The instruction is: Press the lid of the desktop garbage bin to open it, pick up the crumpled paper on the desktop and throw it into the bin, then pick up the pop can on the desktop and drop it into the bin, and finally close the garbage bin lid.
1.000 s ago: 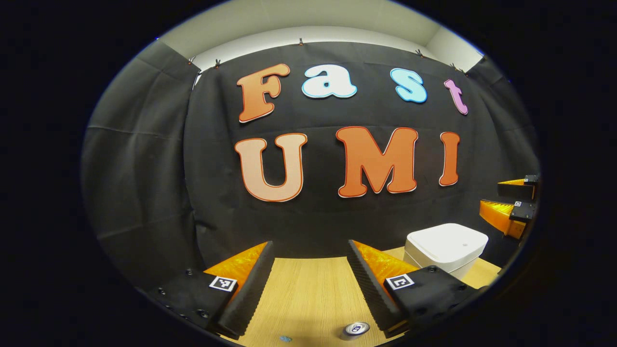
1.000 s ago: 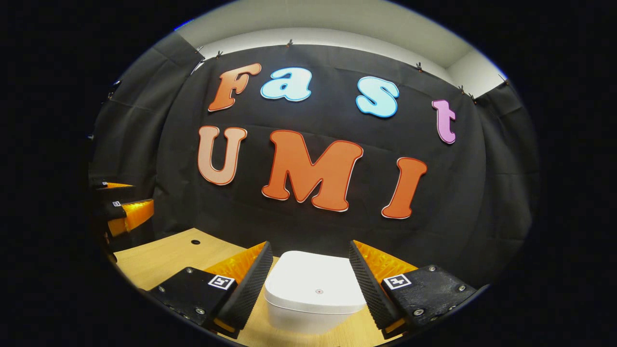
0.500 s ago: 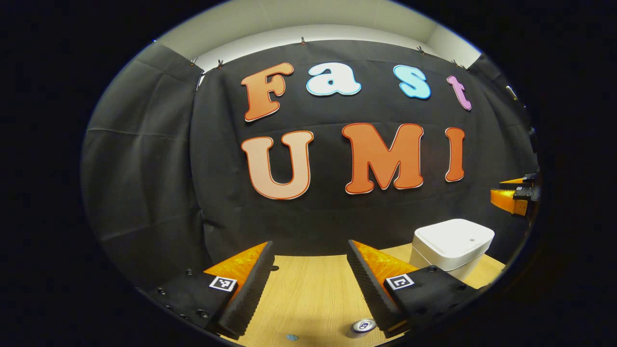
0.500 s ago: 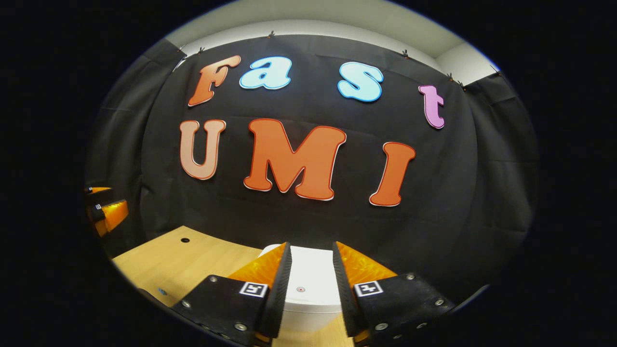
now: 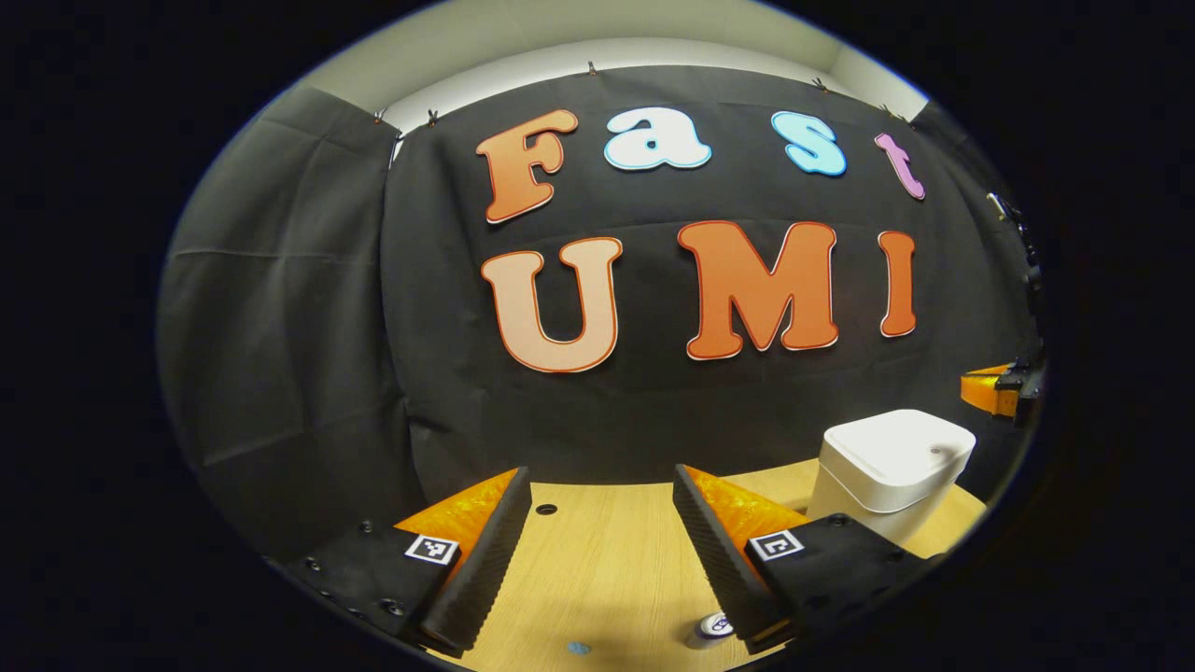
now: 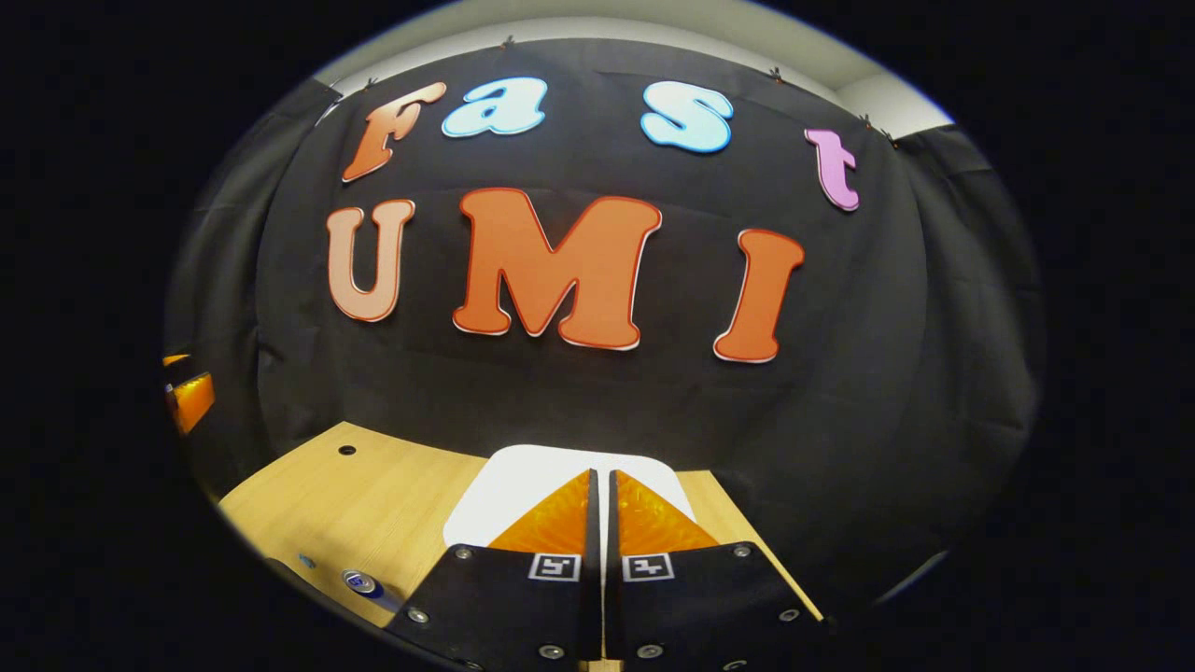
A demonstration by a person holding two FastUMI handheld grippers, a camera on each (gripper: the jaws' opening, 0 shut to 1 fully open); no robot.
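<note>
Your right hand-held gripper, fingers together, sits over the closed bin lid; press squarely. Your left hand-held gripper stands apart above the tabletop

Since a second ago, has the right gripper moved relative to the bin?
Yes. The right gripper has closed its fingers and come in over the white bin, whose lid top now lies beneath its fingertips instead of between spread fingers.
</note>
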